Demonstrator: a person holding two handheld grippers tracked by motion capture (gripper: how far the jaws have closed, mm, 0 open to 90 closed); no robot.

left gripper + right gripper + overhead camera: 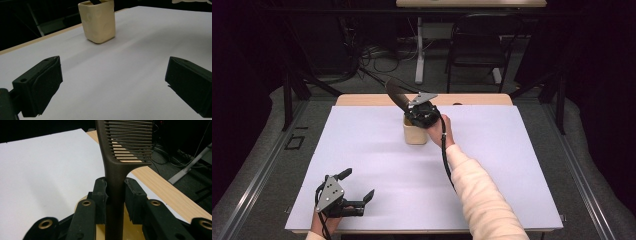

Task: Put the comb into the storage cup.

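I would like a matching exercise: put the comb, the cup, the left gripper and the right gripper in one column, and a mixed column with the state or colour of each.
Things:
1. comb
2. cup
3. left gripper
4. right gripper

States:
A. cream, standing on the white sheet
B. jaws wide apart, nothing between them
C. dark brown, gripped by its handle
D. closed on a handle, above the cup

Pairs: 1-C, 2-A, 3-B, 4-D

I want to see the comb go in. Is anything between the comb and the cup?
Nothing visible blocks it. The right tool grips the comb by its handle directly over the cream cup, and the handle's lower end already dips inside.
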